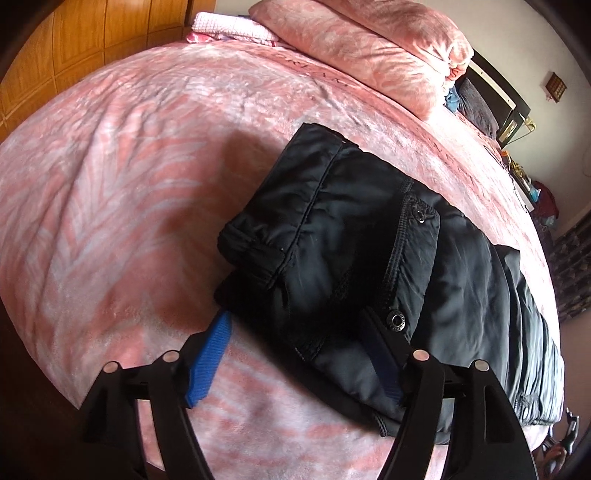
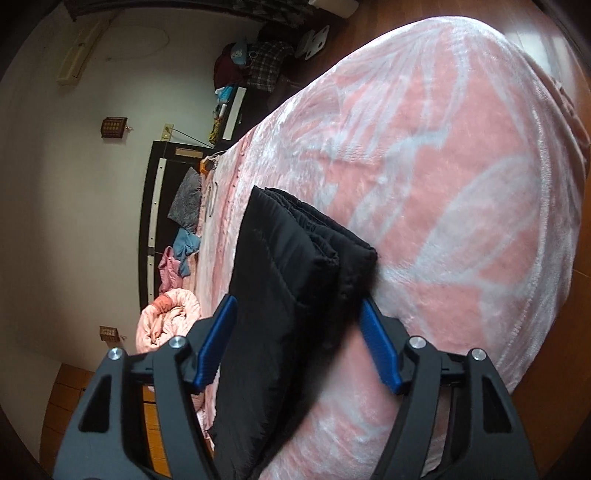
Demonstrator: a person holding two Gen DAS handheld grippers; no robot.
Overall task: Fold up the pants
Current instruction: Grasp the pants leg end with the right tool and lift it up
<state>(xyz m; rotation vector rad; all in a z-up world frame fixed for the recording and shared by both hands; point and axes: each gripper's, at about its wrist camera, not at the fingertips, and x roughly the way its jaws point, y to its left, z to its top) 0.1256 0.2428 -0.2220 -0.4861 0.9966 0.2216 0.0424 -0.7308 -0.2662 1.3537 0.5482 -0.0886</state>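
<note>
Black padded pants [image 1: 369, 258] lie folded in a thick stack on the pink bed blanket [image 1: 147, 166]. My left gripper [image 1: 299, 321] is open, its jaws wide apart around the near corner of the stack, by a snap button [image 1: 395, 320]; the right blue pad is partly under the fabric. In the right wrist view the folded pants [image 2: 288, 266] show edge-on, layers stacked. My right gripper [image 2: 299, 306] is open with its blue pads [image 2: 218, 339] on either side of the stack's near end, not pressing it.
A folded pink quilt [image 1: 369, 48] and pink towel [image 1: 232, 26] lie at the bed's far end. A wooden wardrobe [image 1: 92, 40] stands behind. A dark headboard [image 2: 155, 206], cushions and clothes [image 2: 184, 229] are beside the bed. Wood floor [image 2: 498, 14] lies beyond.
</note>
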